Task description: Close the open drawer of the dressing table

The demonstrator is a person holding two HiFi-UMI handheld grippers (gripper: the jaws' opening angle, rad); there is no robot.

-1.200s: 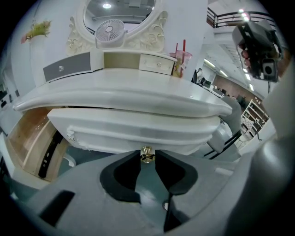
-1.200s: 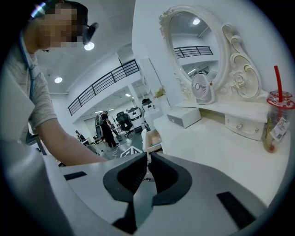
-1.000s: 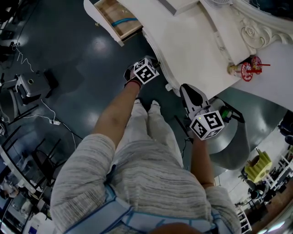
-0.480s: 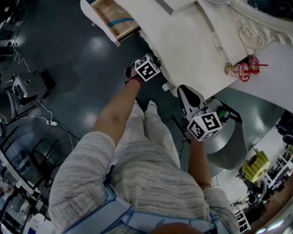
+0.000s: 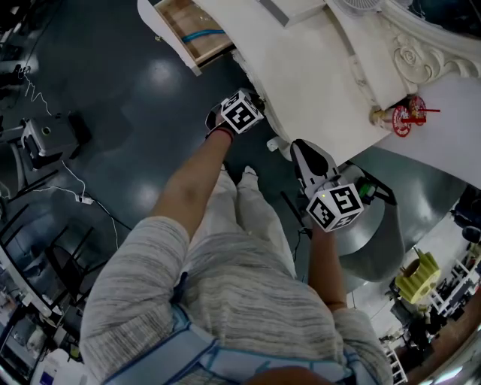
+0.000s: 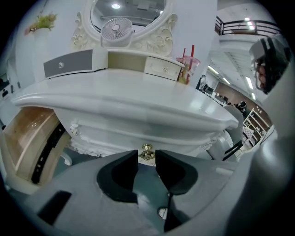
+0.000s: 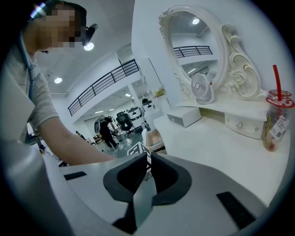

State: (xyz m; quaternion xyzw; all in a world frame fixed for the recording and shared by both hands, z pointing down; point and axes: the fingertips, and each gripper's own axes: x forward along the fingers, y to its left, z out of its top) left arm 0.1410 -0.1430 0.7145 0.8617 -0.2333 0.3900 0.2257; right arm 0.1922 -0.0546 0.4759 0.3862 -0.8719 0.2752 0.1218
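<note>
Your left gripper (image 6: 147, 159) has its jaws apart and empty, with the brass knob (image 6: 147, 151) on the dressing table (image 6: 138, 99) front right at their tips. The open drawer (image 6: 28, 146) juts out well to that gripper's left. Your right gripper (image 7: 148, 160) is barely parted and grips nothing.

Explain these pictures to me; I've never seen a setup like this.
A person holds a two-jaw gripper in each hand; no robot. The head view looks down from their head; the other two look along each gripper's jaws. The left gripper, jaws open and empty, aims at a brass knob on the white dressing table. The right gripper is empty too. On top stand a fan and a cup with straws. The open drawer is off to the left.
</note>
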